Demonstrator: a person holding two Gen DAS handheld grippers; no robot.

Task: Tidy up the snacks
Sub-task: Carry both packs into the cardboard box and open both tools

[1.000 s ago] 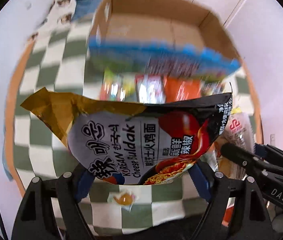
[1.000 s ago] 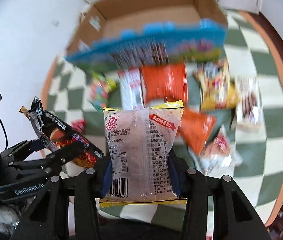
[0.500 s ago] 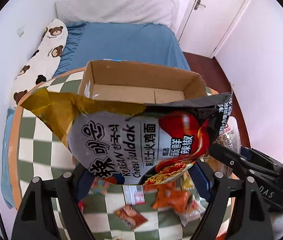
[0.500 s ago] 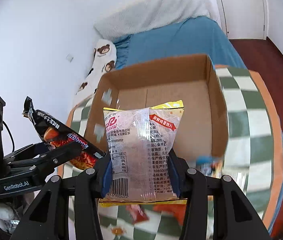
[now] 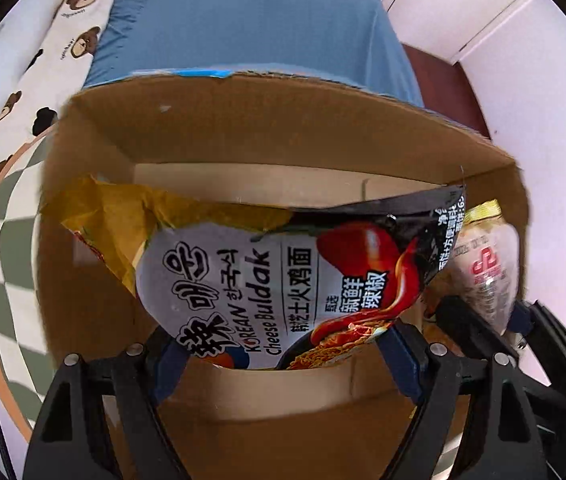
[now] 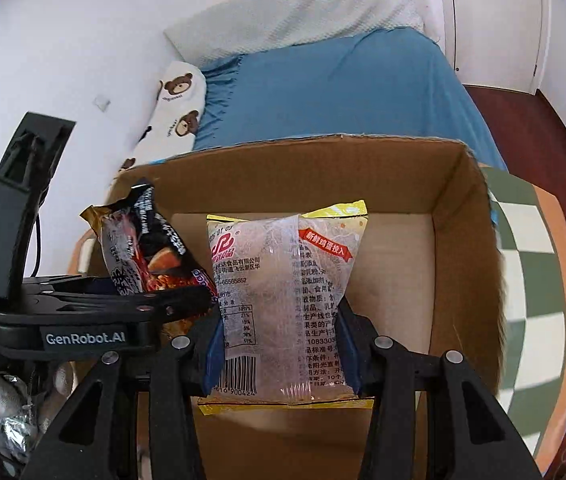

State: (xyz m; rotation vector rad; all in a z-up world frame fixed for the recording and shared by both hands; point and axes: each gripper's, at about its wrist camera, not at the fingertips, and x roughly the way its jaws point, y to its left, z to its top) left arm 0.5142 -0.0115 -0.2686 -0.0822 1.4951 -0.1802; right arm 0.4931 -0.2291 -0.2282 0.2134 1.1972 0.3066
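Cardboard box (image 5: 275,140): sitting open on the checkered bench (image 5: 7,240), its bare floor showing under both packets; the blue bed (image 6: 343,88) is lying beyond its far wall at 12 o'clock.
Left claw (image 5: 283,354): gripping the Buldak noodle packet (image 5: 283,280), the blue pads pressing its lower edge from 9 and 3 o'clock.
Buldak noodle packet: hanging over the box interior, rising from the claw toward 12 o'clock; its long axis is running across the left wrist view from 9 to 3 o'clock, the crumpled gold end at 10 o'clock and the black end at 2 o'clock.
Right claw (image 6: 279,360): clamping the clear noodle packet (image 6: 283,300), pads pinching its sides near the barcode end.
Clear noodle packet: standing upright between the fingers above the box floor, long axis running 6 to 12 o'clock, yellow sealed edge pointing at 12 o'clock.
Packets together: sitting side by side; in the right wrist view the Buldak noodle packet (image 6: 151,256) is at 9 o'clock of the clear one, and whether they are touching is not clear.
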